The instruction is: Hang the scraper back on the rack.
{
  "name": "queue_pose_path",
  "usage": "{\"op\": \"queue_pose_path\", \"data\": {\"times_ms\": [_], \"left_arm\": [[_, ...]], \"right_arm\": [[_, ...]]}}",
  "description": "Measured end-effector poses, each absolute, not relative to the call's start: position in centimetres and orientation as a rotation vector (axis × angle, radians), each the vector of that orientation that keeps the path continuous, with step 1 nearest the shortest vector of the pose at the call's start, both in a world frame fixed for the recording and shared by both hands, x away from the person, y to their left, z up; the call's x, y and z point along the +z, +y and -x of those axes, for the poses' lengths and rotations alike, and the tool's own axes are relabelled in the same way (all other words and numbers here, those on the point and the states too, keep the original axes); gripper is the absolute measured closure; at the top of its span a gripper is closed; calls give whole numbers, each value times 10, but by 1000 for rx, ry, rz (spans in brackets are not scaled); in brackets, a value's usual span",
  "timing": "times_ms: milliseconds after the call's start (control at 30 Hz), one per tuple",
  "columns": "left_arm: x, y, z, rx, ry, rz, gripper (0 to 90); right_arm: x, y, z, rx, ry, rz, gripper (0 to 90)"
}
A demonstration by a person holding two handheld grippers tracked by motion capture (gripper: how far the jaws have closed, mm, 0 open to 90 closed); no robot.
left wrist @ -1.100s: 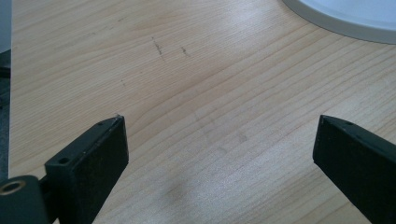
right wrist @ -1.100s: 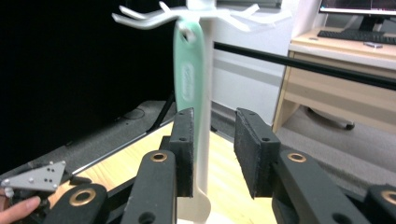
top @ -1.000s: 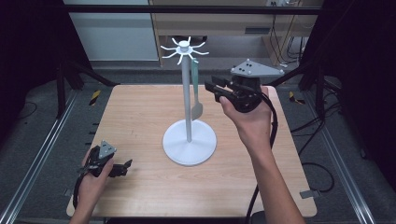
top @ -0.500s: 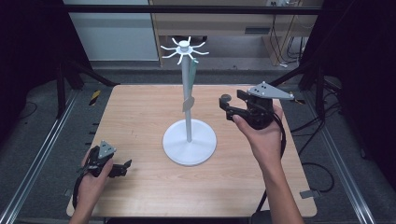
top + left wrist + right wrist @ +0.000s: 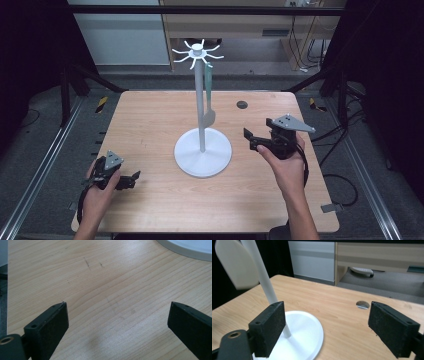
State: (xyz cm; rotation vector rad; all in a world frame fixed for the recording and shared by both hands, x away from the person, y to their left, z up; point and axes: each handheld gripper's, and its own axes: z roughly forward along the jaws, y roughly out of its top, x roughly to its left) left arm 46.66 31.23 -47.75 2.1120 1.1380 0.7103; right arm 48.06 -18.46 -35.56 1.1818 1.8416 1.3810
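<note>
A white metal stand with a round base, a thin upright pole and a ring of curved hooks at its top [image 5: 202, 145] rests near the middle of the light wooden bench [image 5: 150, 120]. A pale grey-green long-handled spatula [image 5: 208, 100] hangs from one of the hooks on the stand's right side, its blade down beside the pole and above the base without touching it. In the right gripper view the blade is the cream paddle at the upper left [image 5: 233, 263], just left of the leaning pole.

The right tool [image 5: 254, 140] is held in the person's right hand [image 5: 285, 165] just right of the stand's base, low over the bench and pointing left toward the pole. Its jaws stand wide apart and hold nothing; in its own view [image 5: 327, 327] the pole and part of the base lie between and behind them.

The left tool [image 5: 131, 179] is in the person's left hand [image 5: 97, 192] at the near left part of the bench, well apart from the stand. Its jaws are also spread and empty [image 5: 117, 325], with bare wood between them and the rim of the base at the far right.

A small round dark hole [image 5: 242, 104] sits in the bench to the far right of the stand.
</note>
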Motion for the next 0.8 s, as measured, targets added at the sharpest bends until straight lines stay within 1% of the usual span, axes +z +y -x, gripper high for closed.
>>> {"op": "queue_pose_path", "data": {"times_ms": [367,700,800], "left_arm": [[-477,312,-466,714,1138,-2114,31],[-477,312,-467,713,1137,-2112,31],[-477,311,-468,709,1134,-2113,31]], "right_arm": [[-397,-199,-481,1342,1851,-1270,94],[-435,-209,-485,1212,1901,-1345,99],[-449,-212,-484,1190,1921,-1384,127]]}}
